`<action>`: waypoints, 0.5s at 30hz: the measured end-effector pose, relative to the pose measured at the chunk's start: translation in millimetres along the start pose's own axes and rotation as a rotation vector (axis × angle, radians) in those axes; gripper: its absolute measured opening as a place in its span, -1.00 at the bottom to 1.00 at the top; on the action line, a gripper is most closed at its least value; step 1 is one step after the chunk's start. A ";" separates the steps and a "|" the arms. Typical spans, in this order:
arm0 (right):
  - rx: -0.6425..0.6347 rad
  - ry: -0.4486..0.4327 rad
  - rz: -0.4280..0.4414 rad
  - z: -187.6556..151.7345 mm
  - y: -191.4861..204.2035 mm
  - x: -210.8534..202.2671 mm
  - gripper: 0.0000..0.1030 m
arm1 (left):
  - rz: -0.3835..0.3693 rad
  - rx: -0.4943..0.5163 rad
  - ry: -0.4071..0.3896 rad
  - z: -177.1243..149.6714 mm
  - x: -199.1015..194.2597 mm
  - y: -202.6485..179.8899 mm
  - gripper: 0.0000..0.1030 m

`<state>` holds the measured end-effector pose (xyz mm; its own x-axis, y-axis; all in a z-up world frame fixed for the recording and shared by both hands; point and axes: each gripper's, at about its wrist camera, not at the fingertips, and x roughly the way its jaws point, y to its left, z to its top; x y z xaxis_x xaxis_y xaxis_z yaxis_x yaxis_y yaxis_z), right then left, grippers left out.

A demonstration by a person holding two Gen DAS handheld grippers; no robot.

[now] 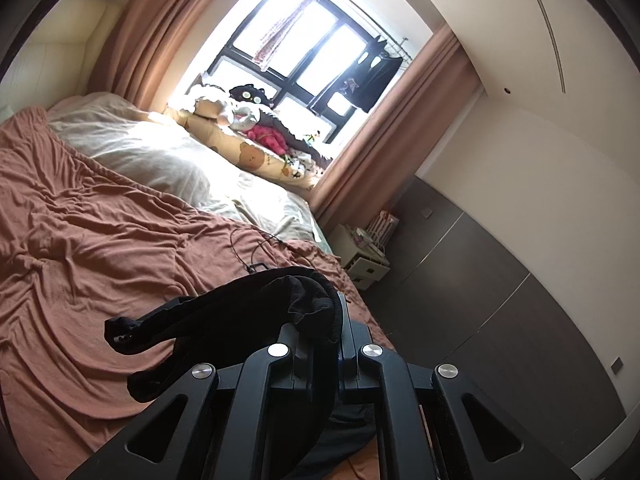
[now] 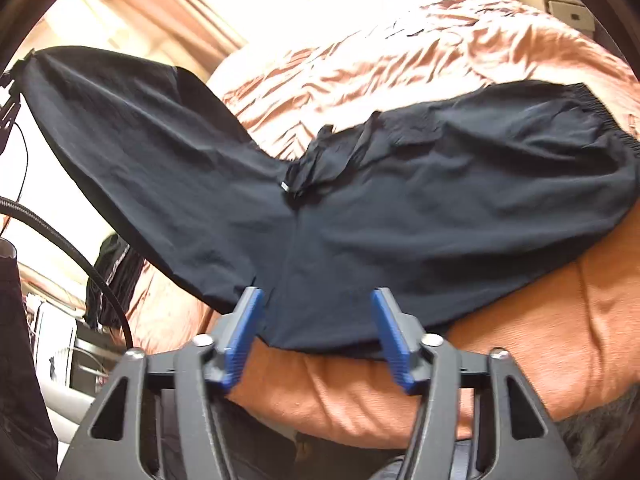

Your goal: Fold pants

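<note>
Overhead, limp black pants (image 2: 400, 208), one leg stretched across rumpled terracotta bedspread (image 2: 400, 52).

Sunlit window (image 1: 308, 52), pink curtains (image 1: 160, 32)

No readable text, small white tag on pants (image 2: 360, 208) illegible

The black fabric pants (image 2: 360, 208) lie spread on the rust-orange bedspread (image 2: 400, 64), one leg lifted up to the left, the other stretched right. The right gripper (image 2: 318, 336) sits at their near edge, jaws apart. In the left wrist view, the left gripper (image 1: 320, 340) pinches a bunched pants end above the bedspread; white pillows (image 1: 160, 152) lie beyond, before the window (image 1: 304, 48).
</note>
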<state>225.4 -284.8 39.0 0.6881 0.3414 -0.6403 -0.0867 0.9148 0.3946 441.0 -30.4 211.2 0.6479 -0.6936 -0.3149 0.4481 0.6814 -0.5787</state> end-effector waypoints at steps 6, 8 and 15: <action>0.034 -0.058 -0.006 -16.9 -26.1 -47.5 0.13 | -0.015 0.034 0.039 -0.9 35.6 -39.2 -0.85; 0.054 -0.074 -0.008 -21.0 -35.3 -59.6 0.13 | -0.020 0.036 0.052 -3.1 49.5 -50.0 -0.85; 0.132 -0.127 -0.010 -35.1 -78.7 -95.2 0.13 | -0.031 0.016 0.100 -13.4 104.3 -78.1 -0.85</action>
<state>141.4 -381.7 45.8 0.7745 0.2945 -0.5599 0.0105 0.8790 0.4768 465.4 -159.1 213.5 0.5688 -0.7340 -0.3710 0.4774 0.6620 -0.5778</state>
